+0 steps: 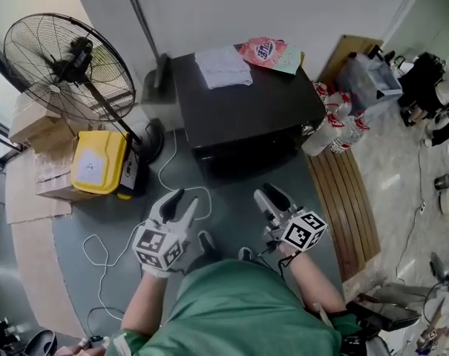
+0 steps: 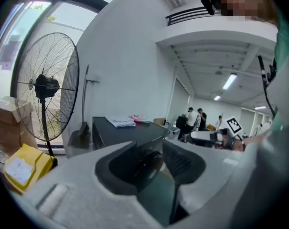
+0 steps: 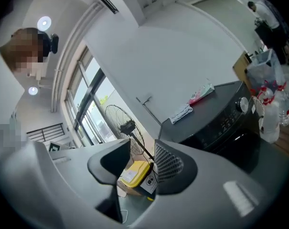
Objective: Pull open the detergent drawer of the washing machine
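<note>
The black washing machine (image 1: pixel 239 106) stands ahead of me, with its dark front (image 1: pixel 246 158) facing me. In the right gripper view the washing machine (image 3: pixel 216 113) shows a control panel with a round knob (image 3: pixel 243 104); I cannot make out the detergent drawer. My left gripper (image 1: pixel 185 199) hovers over the floor short of the machine's front, open and holding nothing. My right gripper (image 1: pixel 267 193) hangs level beside it, also open and empty. The left gripper (image 2: pixel 154 159) points at the machine's top edge (image 2: pixel 120 132). The right gripper (image 3: pixel 142 166) points left of the machine.
A folded white cloth (image 1: pixel 223 67) and a pink packet (image 1: pixel 265 50) lie on the machine. To the left are a large fan (image 1: pixel 68 65), a yellow container (image 1: pixel 98 162) and cardboard boxes (image 1: pixel 38 128). A white cable (image 1: pixel 172 184) lies on the floor. Bottles (image 1: pixel 343 124) and a wooden pallet (image 1: pixel 350 199) are on the right.
</note>
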